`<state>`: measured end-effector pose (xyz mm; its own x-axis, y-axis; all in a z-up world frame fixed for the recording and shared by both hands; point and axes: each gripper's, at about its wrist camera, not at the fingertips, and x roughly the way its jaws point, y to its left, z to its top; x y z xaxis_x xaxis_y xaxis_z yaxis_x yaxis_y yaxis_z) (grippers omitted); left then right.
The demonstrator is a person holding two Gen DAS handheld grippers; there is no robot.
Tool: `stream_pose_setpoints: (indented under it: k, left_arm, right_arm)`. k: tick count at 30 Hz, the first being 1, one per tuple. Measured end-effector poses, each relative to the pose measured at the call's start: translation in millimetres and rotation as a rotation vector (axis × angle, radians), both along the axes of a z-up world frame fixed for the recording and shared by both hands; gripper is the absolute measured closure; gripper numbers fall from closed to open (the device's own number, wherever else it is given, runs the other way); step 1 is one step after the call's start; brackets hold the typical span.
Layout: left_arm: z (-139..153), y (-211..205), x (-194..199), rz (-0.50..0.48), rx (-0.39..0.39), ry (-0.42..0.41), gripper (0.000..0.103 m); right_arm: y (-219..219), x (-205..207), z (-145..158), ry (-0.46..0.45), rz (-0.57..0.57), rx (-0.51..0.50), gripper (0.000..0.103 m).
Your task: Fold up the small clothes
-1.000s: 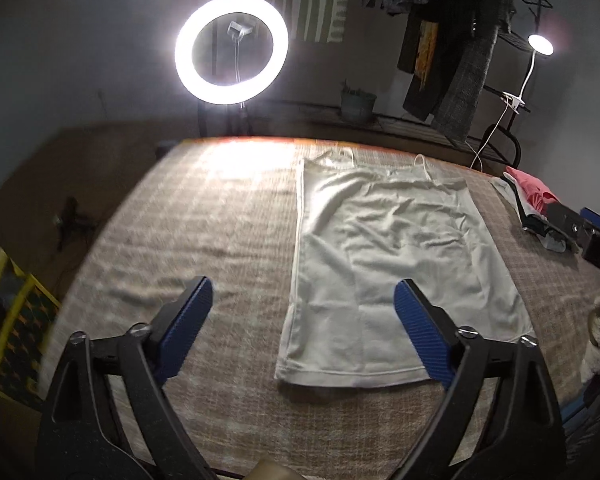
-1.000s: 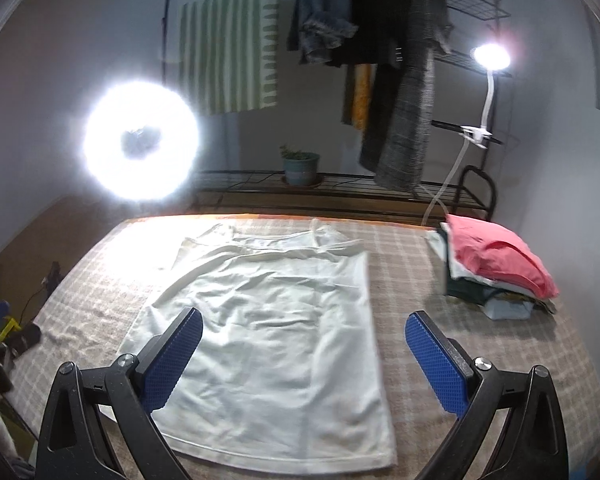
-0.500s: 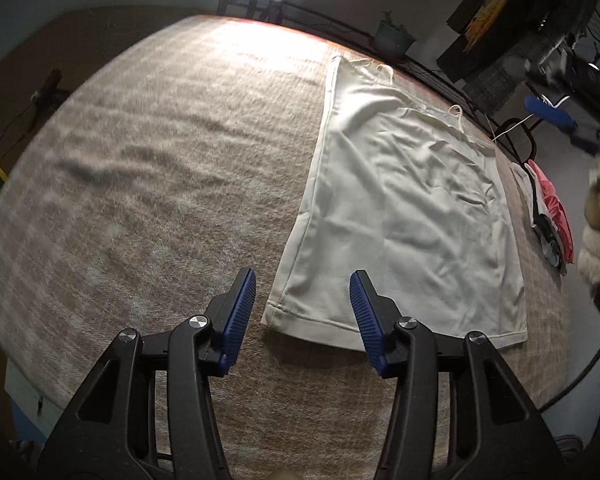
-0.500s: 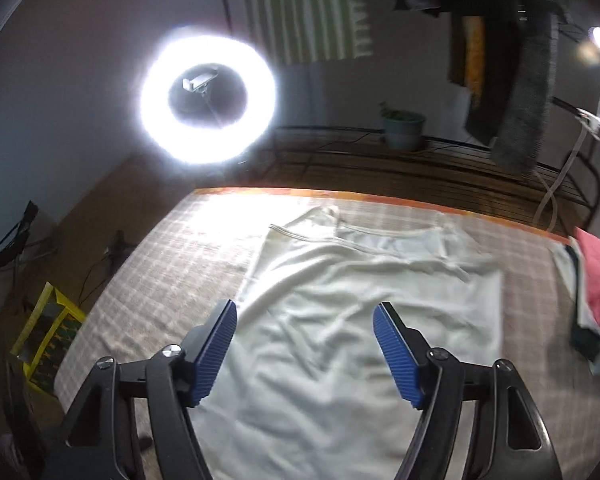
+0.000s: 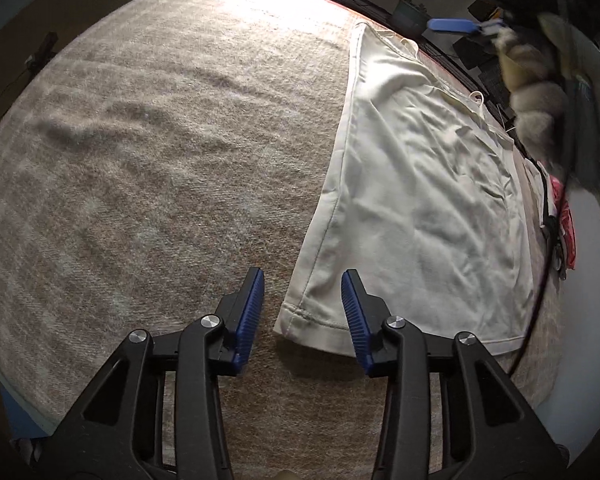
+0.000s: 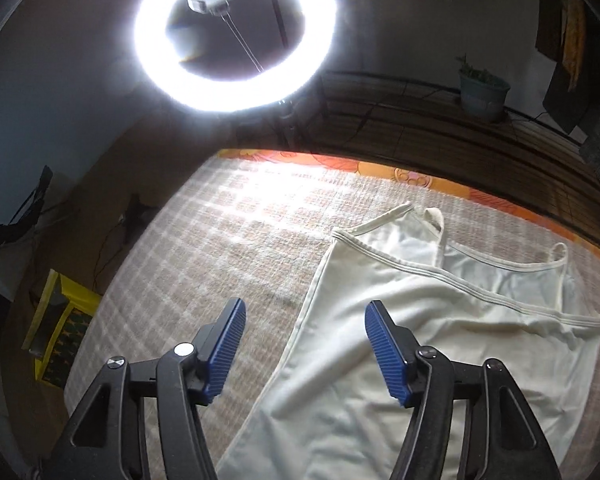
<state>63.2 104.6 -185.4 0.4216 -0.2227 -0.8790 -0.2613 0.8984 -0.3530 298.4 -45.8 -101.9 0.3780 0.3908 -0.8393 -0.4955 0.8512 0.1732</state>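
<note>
In the left wrist view, the left gripper (image 5: 302,308) hung low over the checked blanket (image 5: 148,128), its blue pads parted with a moderate gap and holding nothing. The hem corner of the white camisole (image 5: 420,200) lay between and just beyond the fingertips, with no contact visible. The garment was spread flat along the blanket's right half, straps toward the far edge. Only this view showed the whole hem, and, at the far right, a fuzzy-sleeved arm (image 5: 536,92) reaching over the strap end, with a blue pad visible beyond it and some pink cloth (image 5: 564,216) at the blanket's edge.

The right wrist view looked at the other end. The right gripper (image 6: 304,344) was also partly open and empty, poised above the camisole's (image 6: 440,328) left side seam, below the neckline. Only here appeared the glaring ring light (image 6: 236,32), a yellow crate (image 6: 60,332) on the floor at left, contents unclear, and a potted plant (image 6: 482,88) on the rack behind.
</note>
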Motion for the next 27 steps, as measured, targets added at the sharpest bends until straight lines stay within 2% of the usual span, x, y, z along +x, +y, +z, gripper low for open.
stream_pose_setpoints:
  k: [2, 5, 7, 10, 19, 22, 25, 27]
  left_arm:
    - [-2.8, -3.4, 3.6, -0.011, 0.006, 0.010, 0.070]
    - [-3.0, -6.5, 6.7, -0.017, 0.015, 0.005, 0.076]
    - [-4.1, -6.0, 8.6, -0.015, -0.002, 0.008, 0.087]
    - [-4.6, -5.1, 11.8, -0.009, -0.013, 0.005, 0.095]
    - [-2.0, -5.3, 16.8, -0.015, -0.030, -0.015, 0.099]
    - [2.8, -10.2, 16.8, -0.027, -0.018, -0.036, 0.100]
    - [6.7, -13.6, 15.3, -0.034, -0.013, -0.056, 0.100]
    - [9.7, -15.6, 14.4, -0.040, -0.012, -0.068, 0.100]
  right_arm:
    - [11.8, 14.7, -14.5, 0.028, -0.008, -0.023, 0.042]
    - [25.4, 34.4, -33.4, 0.059, -0.020, -0.067, 0.049]
    - [32.5, 47.3, -45.5, 0.078, -0.033, -0.087, 0.050]
    - [39.8, 61.5, -60.8, 0.109, -0.045, -0.084, 0.054]
    - [56.8, 75.2, -89.2, 0.111, -0.042, -0.186, 0.067]
    - [58.0, 75.0, -89.6, 0.088, -0.031, -0.216, 0.078]
    - [58.3, 77.3, -90.6, 0.074, -0.029, -0.237, 0.096]
    - [53.5, 79.5, -88.8, 0.084, -0.036, -0.221, 0.101]
